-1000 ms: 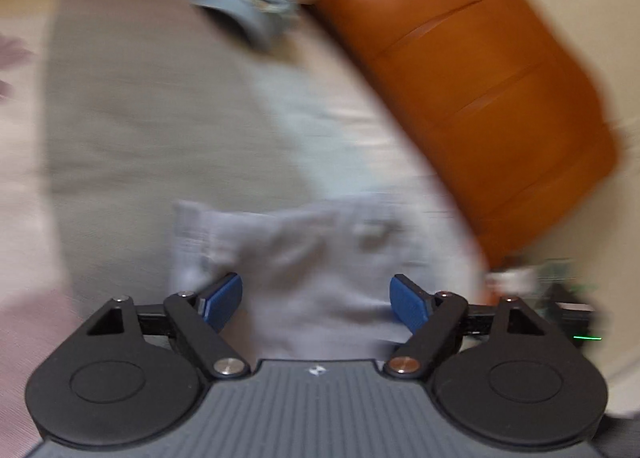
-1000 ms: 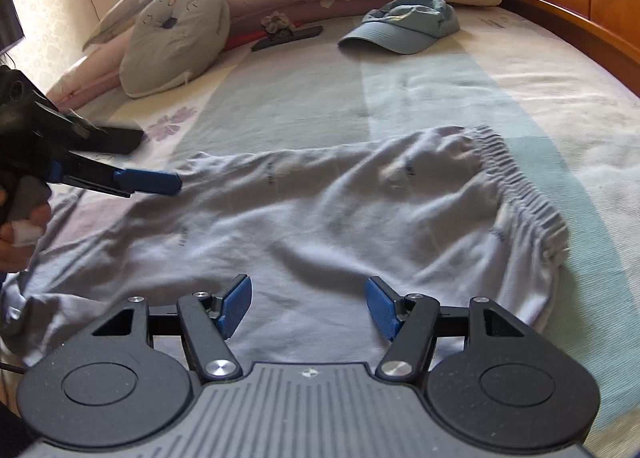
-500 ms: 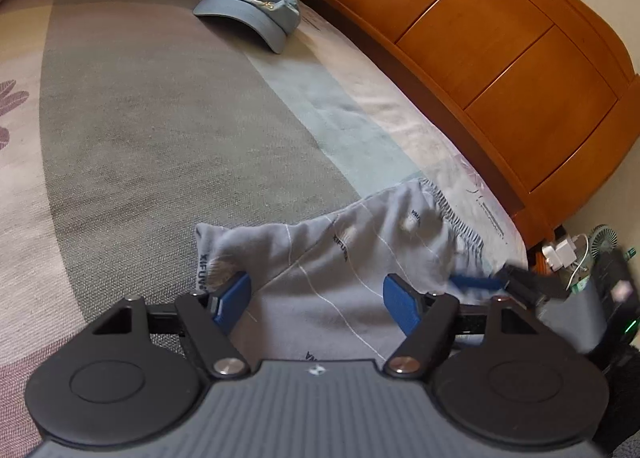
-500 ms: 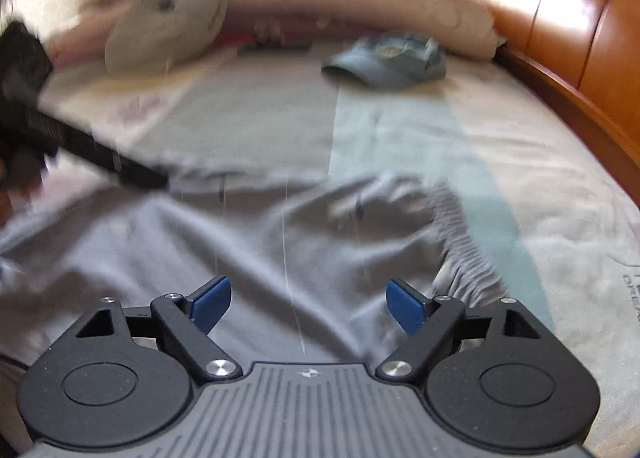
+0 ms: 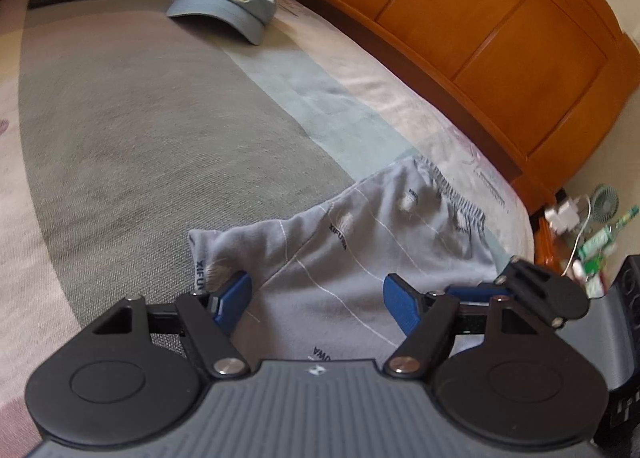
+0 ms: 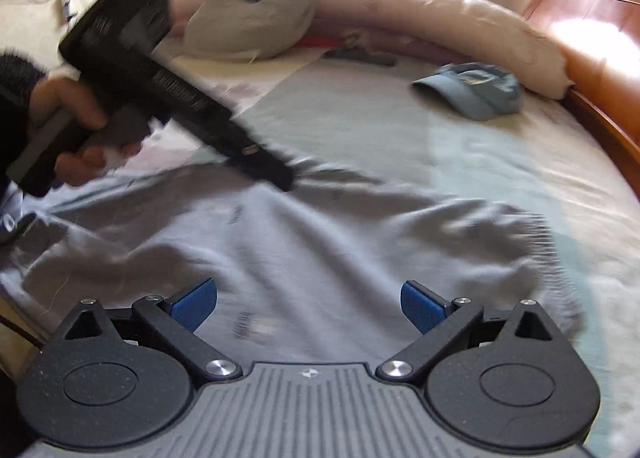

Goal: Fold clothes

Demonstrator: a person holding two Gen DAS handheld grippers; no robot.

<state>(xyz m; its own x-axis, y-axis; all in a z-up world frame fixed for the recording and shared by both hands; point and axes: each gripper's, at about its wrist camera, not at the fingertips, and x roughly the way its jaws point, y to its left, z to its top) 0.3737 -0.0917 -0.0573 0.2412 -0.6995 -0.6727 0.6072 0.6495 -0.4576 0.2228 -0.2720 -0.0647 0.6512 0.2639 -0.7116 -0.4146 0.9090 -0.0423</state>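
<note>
The bed (image 5: 152, 130) takes almost the whole view, with a wooden headboard (image 5: 492, 58) along its far side and a long pillow (image 6: 440, 18) at the top. The grey shorts (image 6: 320, 242) lie spread near the front edge of the bed, the elastic waistband (image 6: 548, 242) to the right in the right wrist view and a leg end (image 5: 204, 254) toward the left. They are not yet folded, only laid out, and some wrinkles are in the middle. A blue cap (image 5: 228, 6) lies well apart, near the pillow.

The right gripper (image 6: 308, 302) hovers over the middle of the shorts. Its jaws have just been opening and now stand wide, with cloth below them but nothing pinched. The left gripper (image 5: 316, 298) is by the leg end; its jaws are also released, one pad (image 5: 232, 298) touching or just beside the hem, not closed on it. A hand (image 6: 68, 114) carries it.

I judge that the step in hand is to take hold for the first fold. To do it well, each gripper should pinch one edge only, both layers together, at matching places. The cloth should be lifted a little and carried across so the edges meet. The wrinkles are better smoothed first, since thin cloth slips and bunches easily.
</note>
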